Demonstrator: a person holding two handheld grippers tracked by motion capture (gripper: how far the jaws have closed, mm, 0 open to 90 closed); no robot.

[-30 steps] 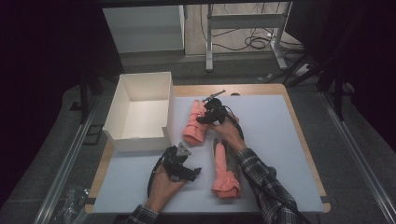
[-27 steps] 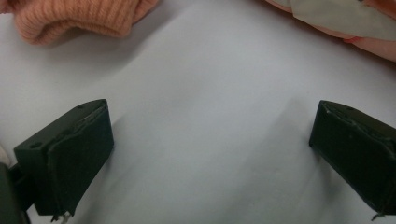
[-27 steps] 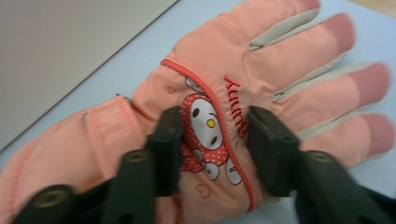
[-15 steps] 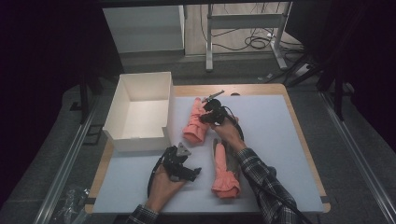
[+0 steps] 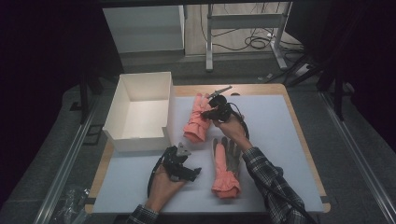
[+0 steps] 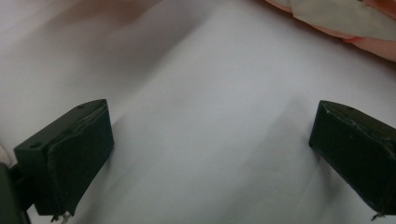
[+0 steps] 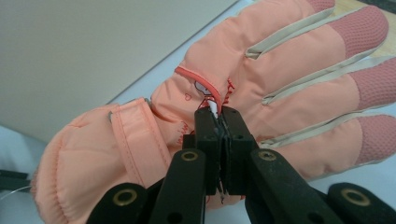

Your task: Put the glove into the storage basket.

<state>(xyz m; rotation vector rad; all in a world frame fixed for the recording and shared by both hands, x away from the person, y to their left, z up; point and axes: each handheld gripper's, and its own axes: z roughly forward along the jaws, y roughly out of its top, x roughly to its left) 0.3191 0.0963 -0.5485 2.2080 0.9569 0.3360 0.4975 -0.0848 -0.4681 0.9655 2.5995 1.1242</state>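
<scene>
Salmon-pink ski glove beside white box, unmoved since earlier; right gripper stays pinched on its back fabric, left gripper idle, jaws wide, empty.

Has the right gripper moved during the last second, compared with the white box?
No. The right gripper is at the same spot beside the white box, shut on the far glove.

A lab or recording workspace is suggested rather than a home. A table covered by a pale sheet is lit brightly while the surroundings are left in darkness. Loose cables are seen coiled on the bare floor behind it, beside the metal legs of a frame. Metal rails are laid along the grey floor on either side.
</scene>
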